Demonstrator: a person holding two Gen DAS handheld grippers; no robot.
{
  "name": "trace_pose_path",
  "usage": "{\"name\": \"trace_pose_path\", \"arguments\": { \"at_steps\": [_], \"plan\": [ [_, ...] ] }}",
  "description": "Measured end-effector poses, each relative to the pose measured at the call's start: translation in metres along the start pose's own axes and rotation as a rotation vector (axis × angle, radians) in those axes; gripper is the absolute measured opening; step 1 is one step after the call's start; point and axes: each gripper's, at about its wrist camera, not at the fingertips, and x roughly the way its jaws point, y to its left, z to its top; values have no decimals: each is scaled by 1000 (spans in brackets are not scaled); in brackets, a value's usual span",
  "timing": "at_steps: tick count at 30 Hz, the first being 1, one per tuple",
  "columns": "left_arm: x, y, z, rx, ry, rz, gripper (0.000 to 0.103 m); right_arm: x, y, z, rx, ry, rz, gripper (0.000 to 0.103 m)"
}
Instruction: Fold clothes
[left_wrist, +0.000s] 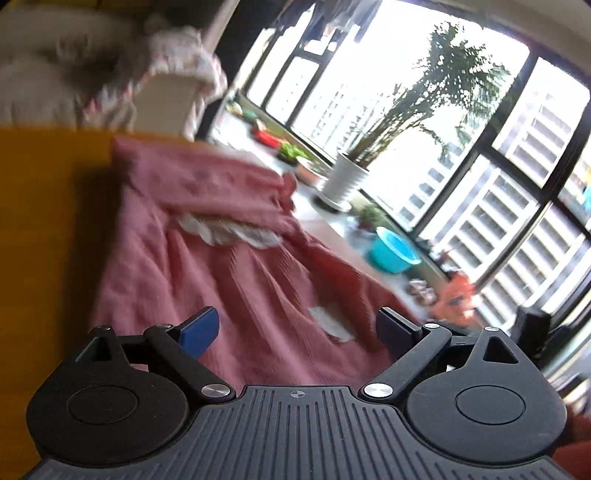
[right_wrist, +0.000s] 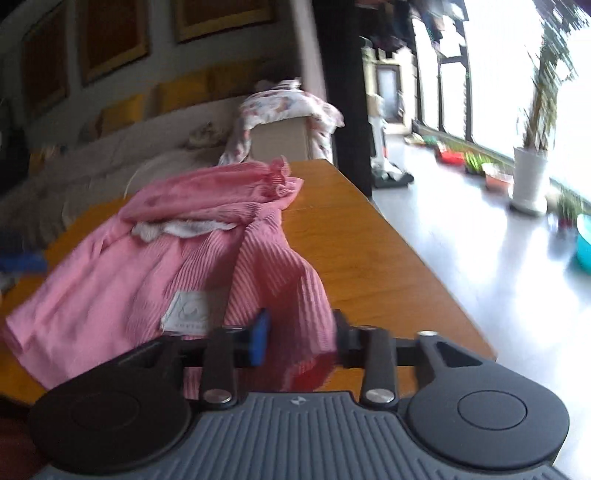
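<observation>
Left wrist view close above pink garment (left_wrist: 221, 266), facing windows, right wrist view low along table (right_wrist: 369, 251), both sharing garment

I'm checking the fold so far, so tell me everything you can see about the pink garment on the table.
The pink garment is ribbed, soft-looking fabric lying rumpled on the wooden table. It has a white frilly collar, a ruffled cuff on a sleeve folded across the top, and a pale sewn label near its hem. The right gripper has a raised fold of it between its fingers. The left gripper hovers open over it. Both views are blurred.
</observation>
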Motion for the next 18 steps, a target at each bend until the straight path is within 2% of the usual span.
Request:
{"name": "trace_pose_path", "arguments": {
  "at_steps": [1, 2, 3, 5, 6, 8, 11, 14, 18],
  "plan": [
    [7, 4, -2, -26, 17, -7, 96, 1, -2, -1, 30, 1, 17, 46],
    [14, 7, -4, -52, 34, -13, 96, 2, -1, -1, 37, -2, 29, 41],
    [20, 10, -6, -75, 50, -19, 96, 1, 3, 0, 15, -13, 41, 25],
    [22, 11, -6, -90, 60, -23, 96, -7, 26, 8, -159, -68, 58, 11],
    [24, 12, -6, -97, 65, -25, 96, -10, 39, 10, -256, -84, 79, 11],
    [27, 13, -6, -112, 75, -28, 96, -17, 69, 8, -490, -54, 170, 7],
    [30, 15, -5, -130, 89, -34, 96, -12, 94, -7, -691, 55, 262, 7],
    [33, -5, 14, -51, 69, -73, 97, -3, 105, -18, -761, 98, 280, 7],
    [61, -39, 40, 55, 85, -135, 99, -2, 105, -16, -727, 105, 281, 8]
  ]
}}
